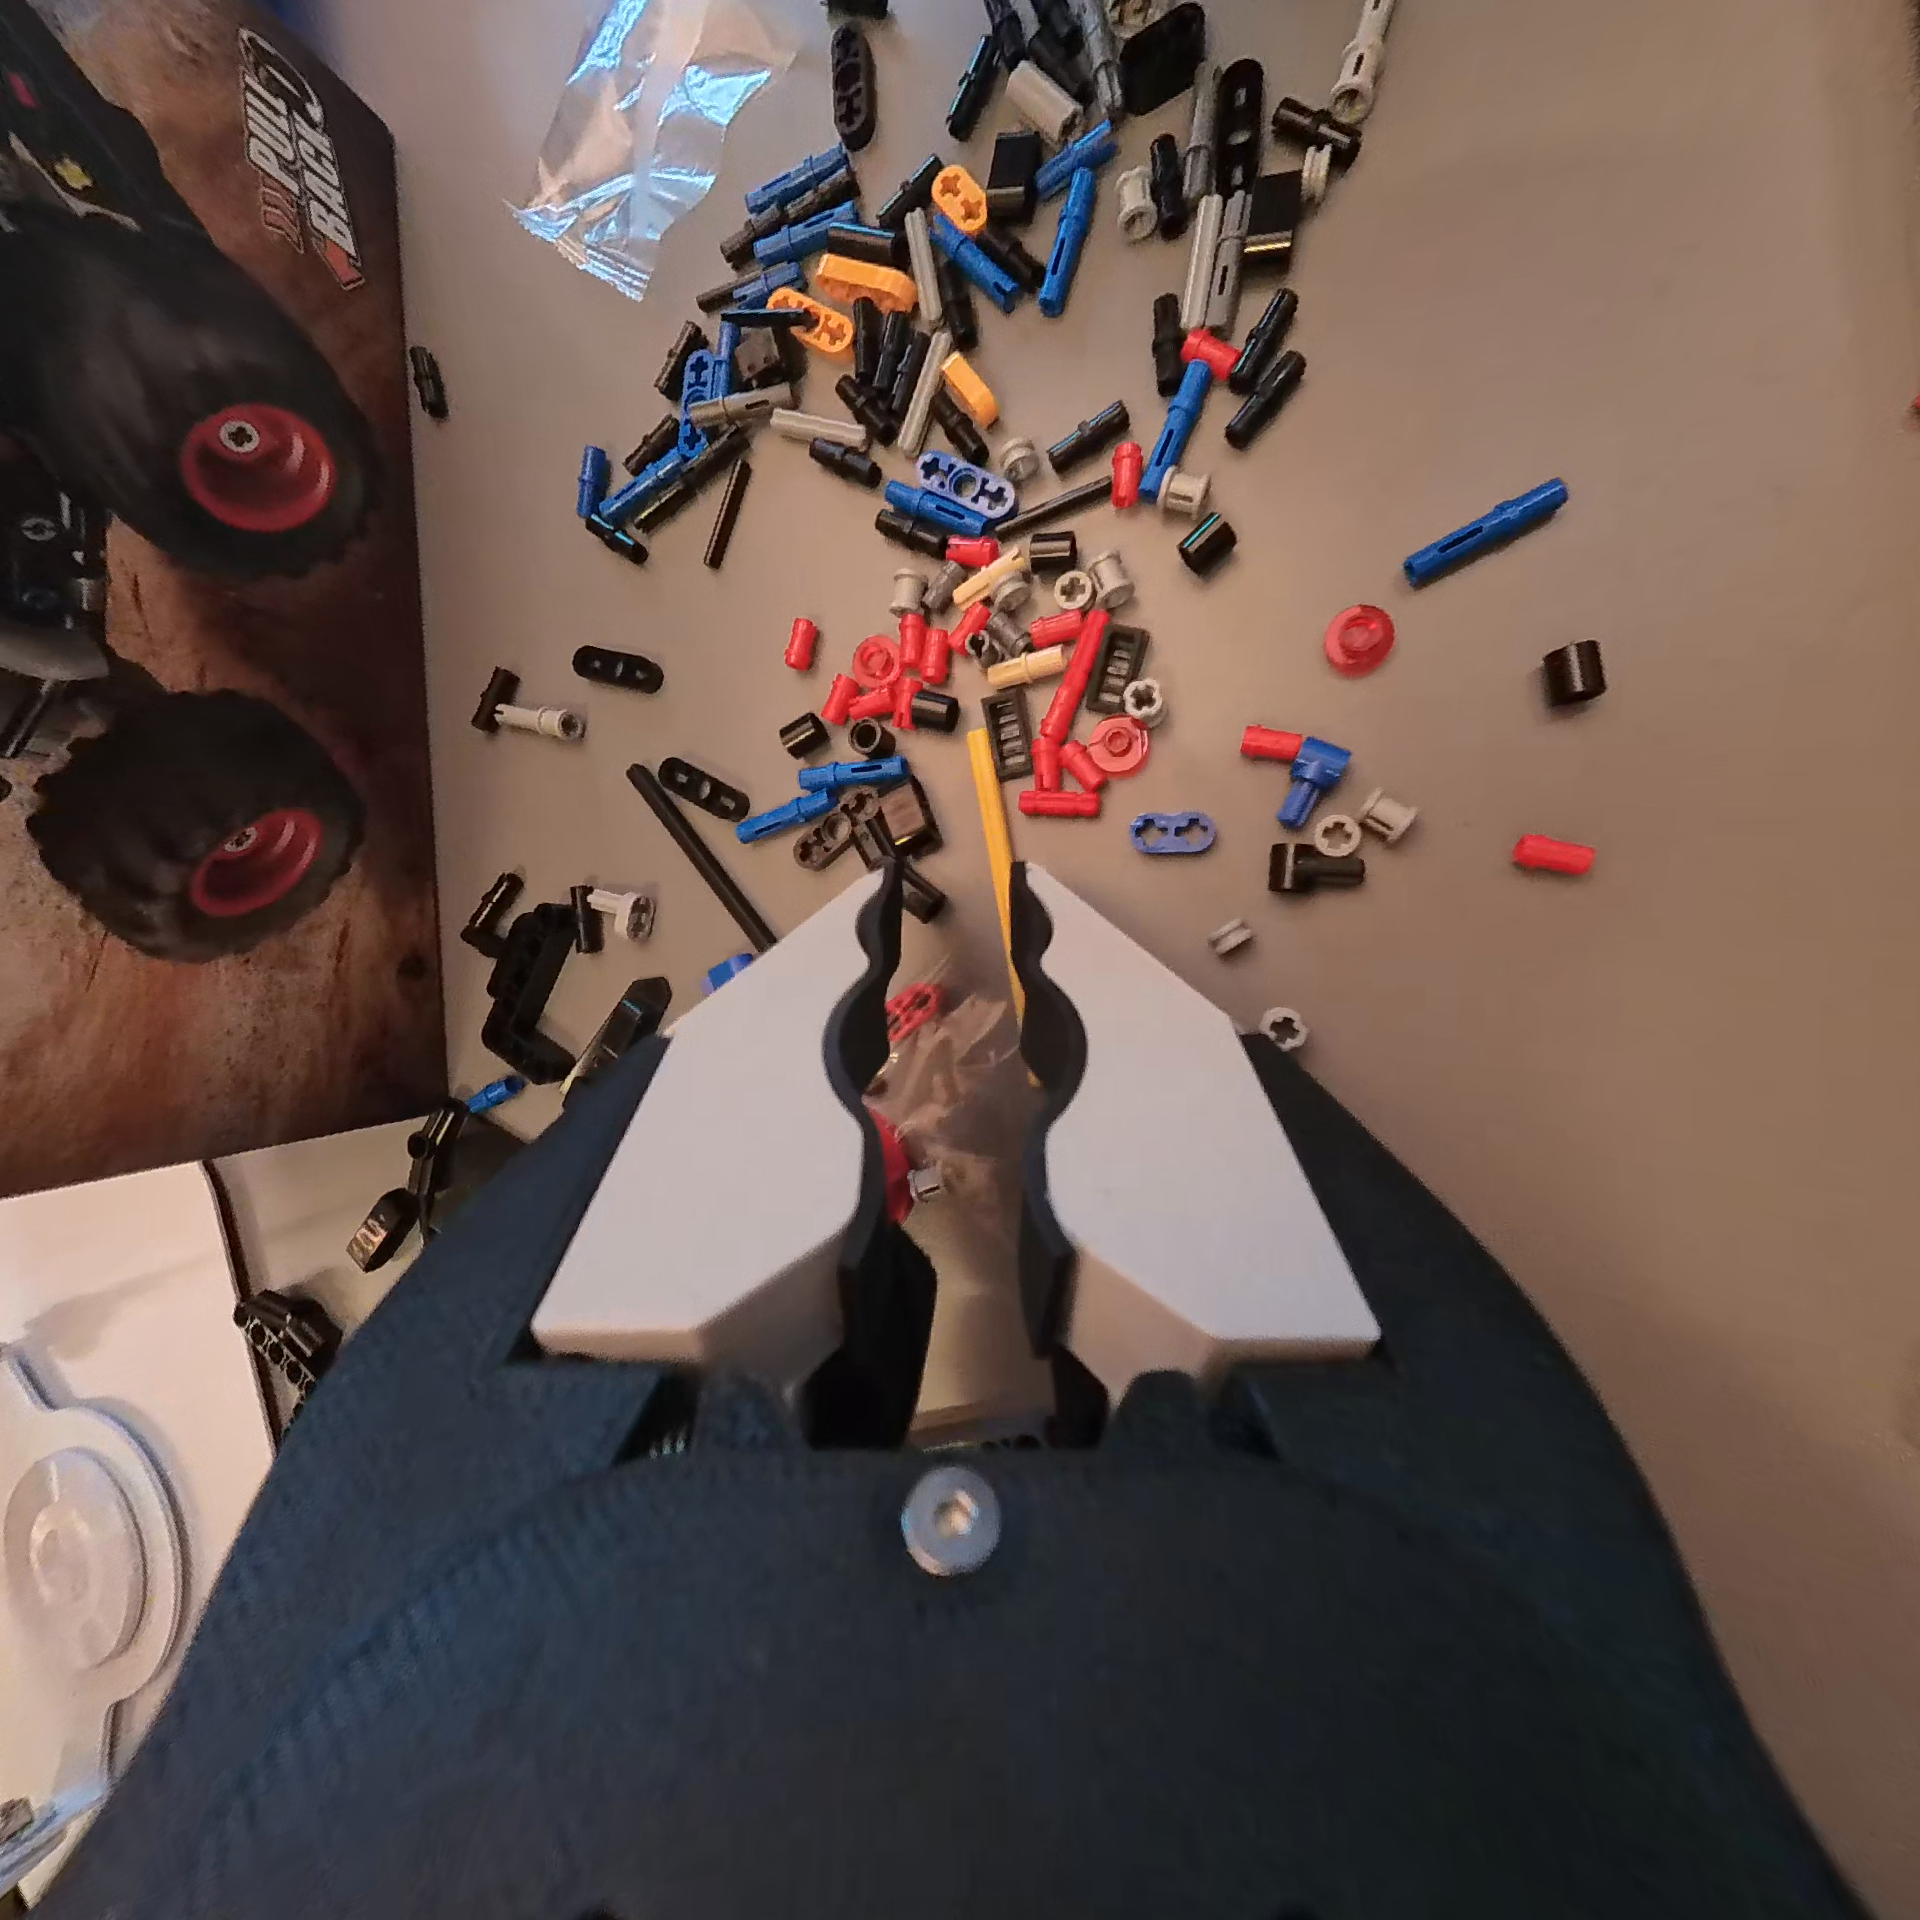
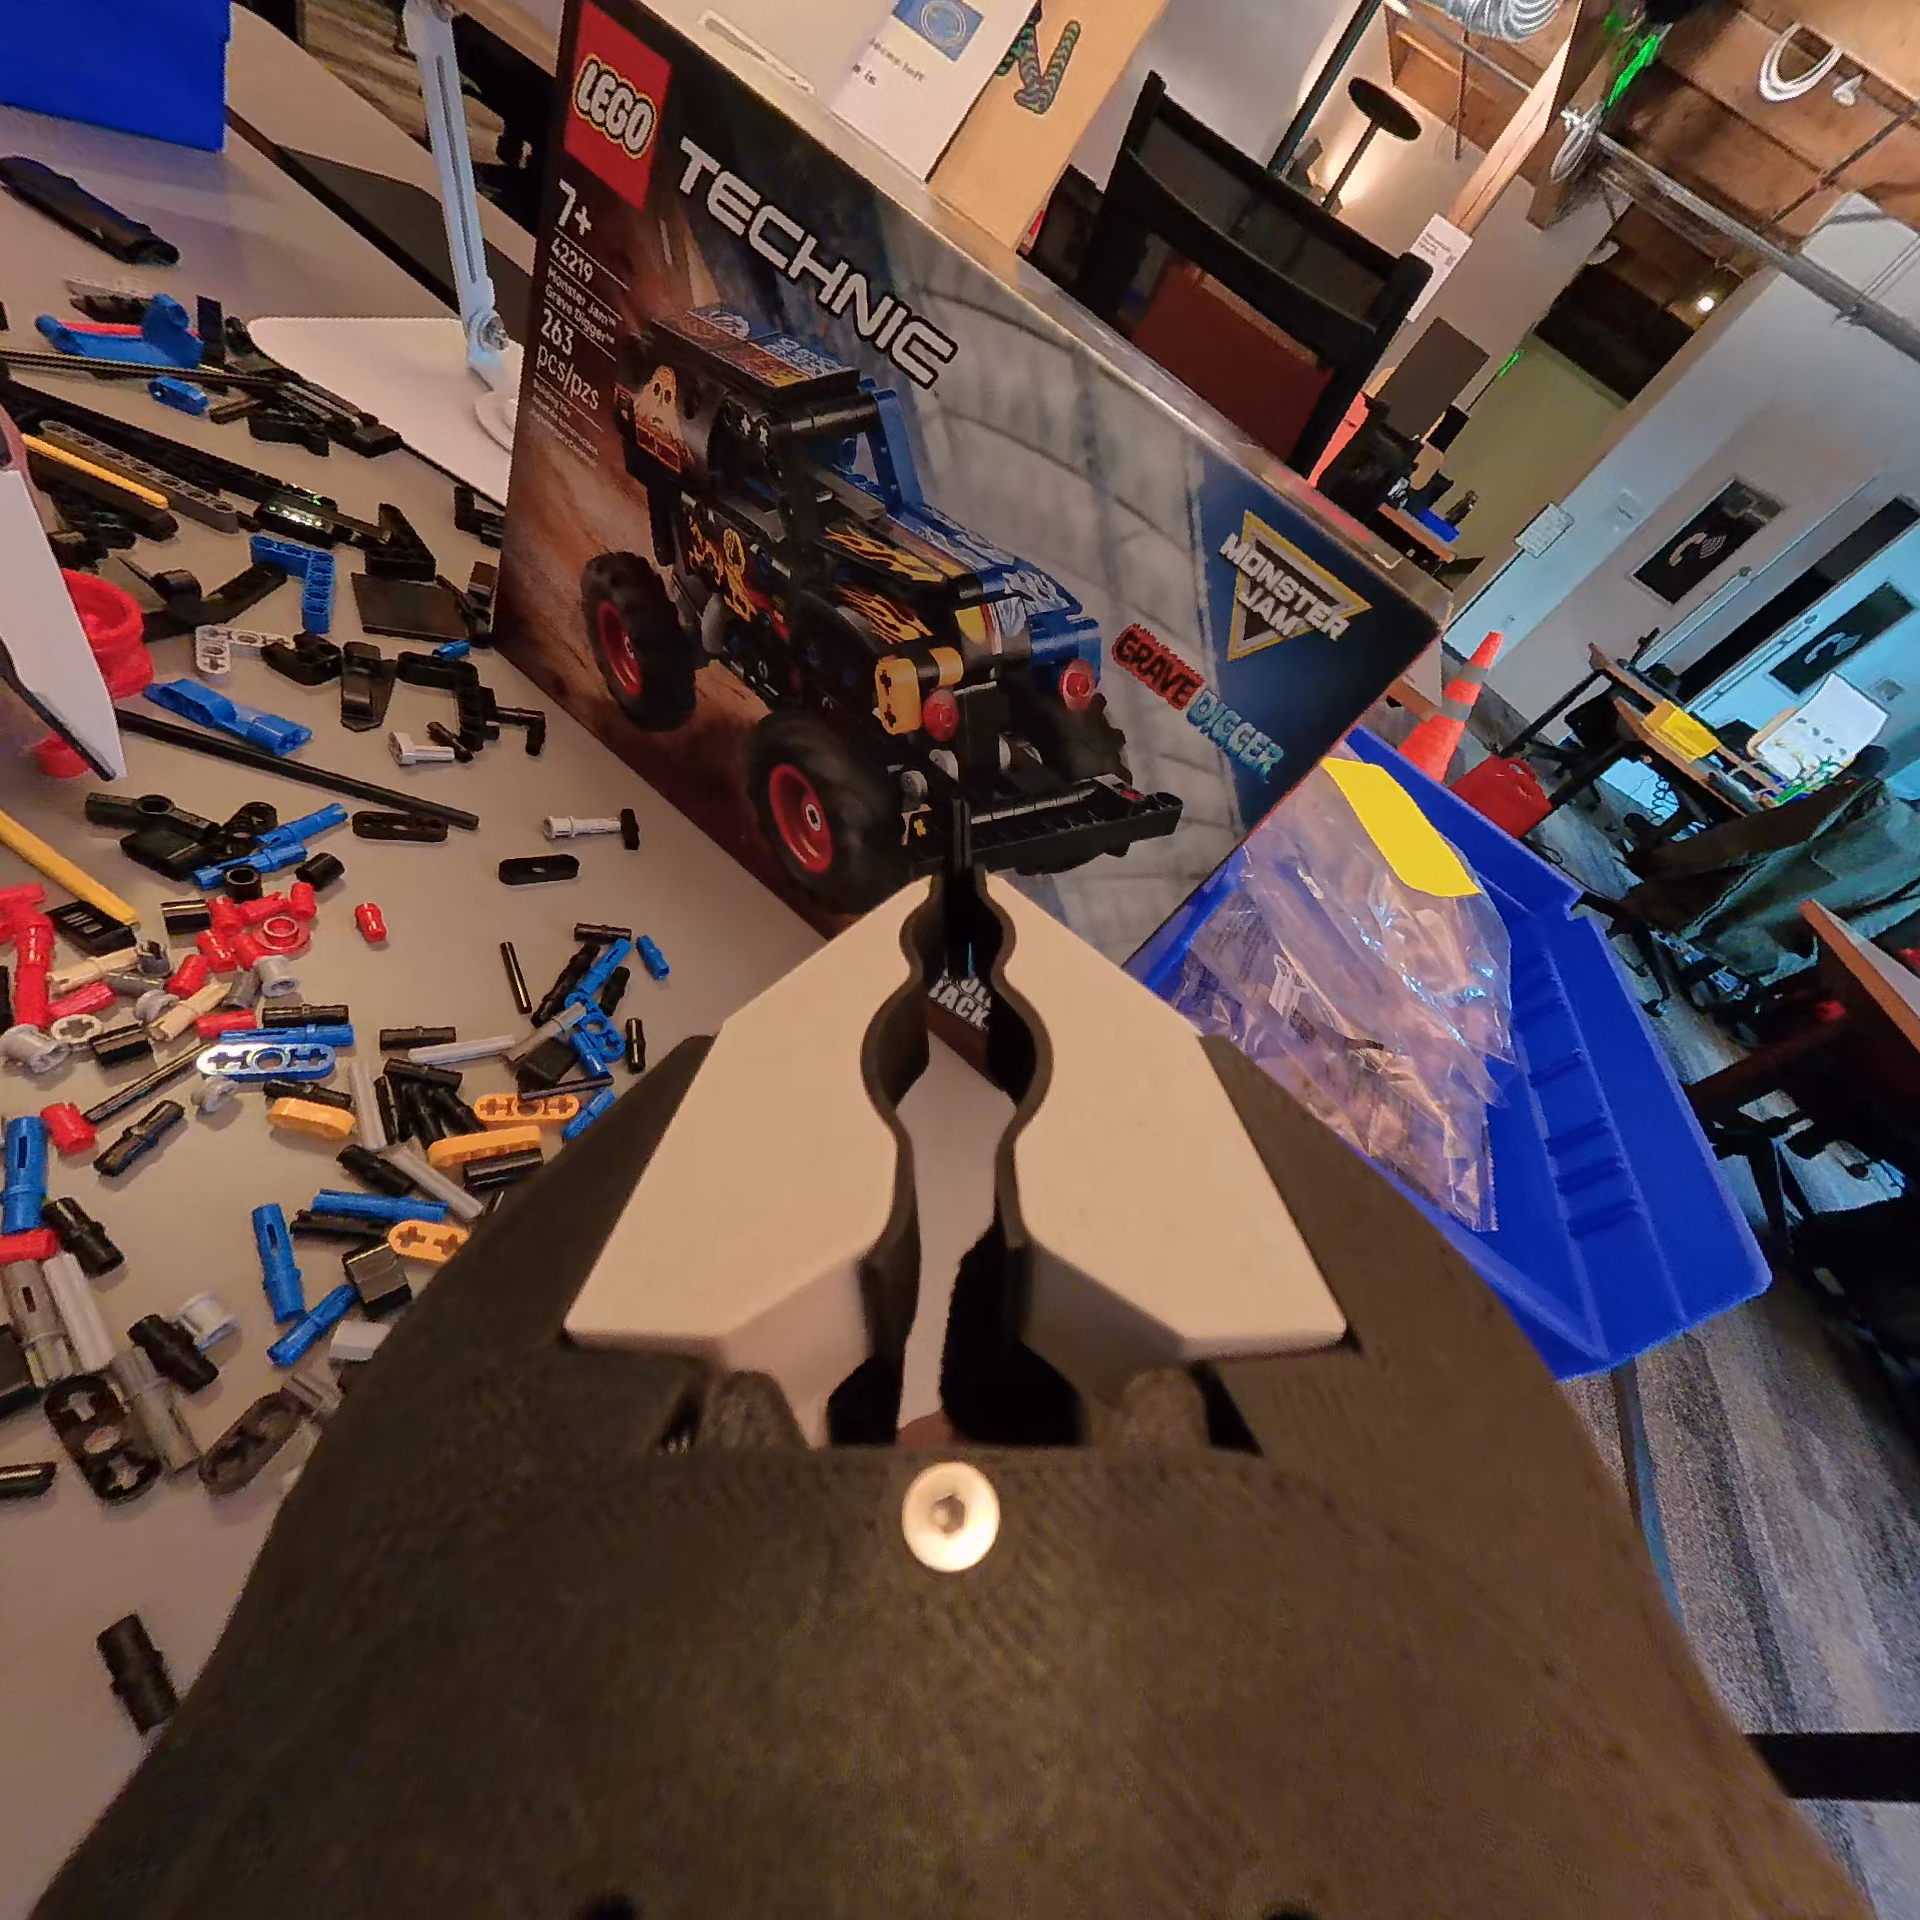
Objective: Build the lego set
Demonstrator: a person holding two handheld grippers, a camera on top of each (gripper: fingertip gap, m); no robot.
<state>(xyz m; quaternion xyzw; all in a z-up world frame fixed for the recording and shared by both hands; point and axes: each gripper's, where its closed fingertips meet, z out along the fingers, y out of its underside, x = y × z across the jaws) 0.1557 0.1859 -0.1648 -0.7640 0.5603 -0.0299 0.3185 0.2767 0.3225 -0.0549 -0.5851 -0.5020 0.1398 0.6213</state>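
Observation:
Many loose Lego pieces (image 1: pixel 1070 665) in black, blue, red, orange and grey lie scattered on the grey table (image 1: pixel 1558 312); they also show in the right wrist view (image 2: pixel 301 1060). My left gripper (image 1: pixel 956 878) hovers over them, its jaws a little apart. A crumpled clear bag (image 1: pixel 966 1049) with a few red and grey pieces is bunched between them. A yellow axle (image 1: pixel 987 800) lies just ahead of its tips. My right gripper (image 2: pixel 961 888) is raised toward the set's box (image 2: pixel 935 520). It is shut on a small thin black piece (image 2: pixel 956 831) that sticks out past its tips.
The box stands along the table's edge, at the left in the left wrist view (image 1: pixel 208 675). A blue bin (image 2: pixel 1621 1226) with clear bags (image 2: pixel 1351 987) sits right of it. An empty clear bag (image 1: pixel 634 156) lies far off. A white stand base (image 2: pixel 395 374) is behind the pieces. One gripper's finger ends stand about 20 cm off the other's.

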